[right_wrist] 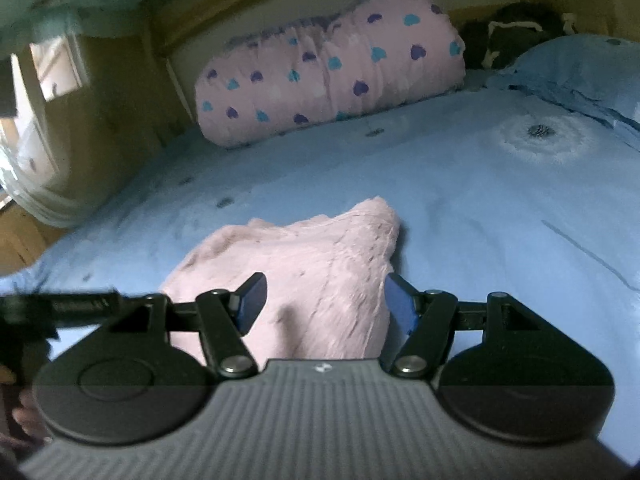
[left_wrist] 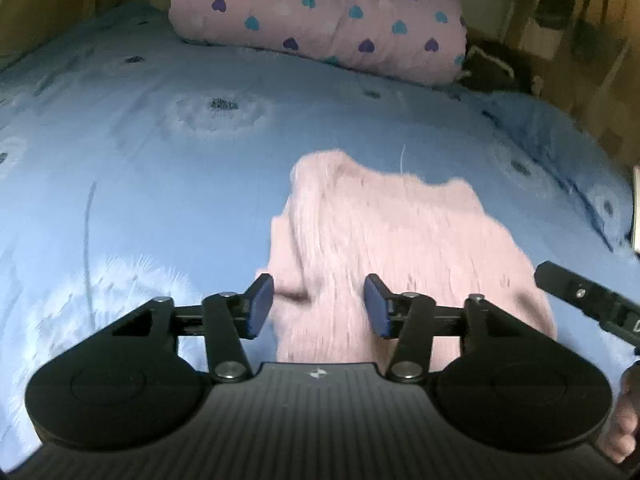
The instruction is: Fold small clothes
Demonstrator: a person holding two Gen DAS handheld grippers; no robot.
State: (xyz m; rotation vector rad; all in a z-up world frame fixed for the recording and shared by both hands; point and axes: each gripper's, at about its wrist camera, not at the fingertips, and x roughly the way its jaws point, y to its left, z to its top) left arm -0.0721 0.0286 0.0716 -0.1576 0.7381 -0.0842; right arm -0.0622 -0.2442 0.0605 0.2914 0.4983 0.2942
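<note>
I see bed with light blue dandelion-print sheet (left_wrist: pixel 160 152) filling both views. Pink heart-print quilt (left_wrist: pixel 320 12), rolled, lies at head end against wooden headboard (right_wrist: pixel 280 4). Blue pillow (right_wrist: pixel 580 68) beside quilt, dark bundle (right_wrist: pixel 508 36) between them. Daylight enters window (right_wrist: pixel 24 140) in right wrist view's left edge.

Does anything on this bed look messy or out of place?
Only the fuzzy pink garment stands out: it lies rumpled and uneven on the blue floral bedsheet, not yet folded. Both tongs, left and right, are open above it.
</note>
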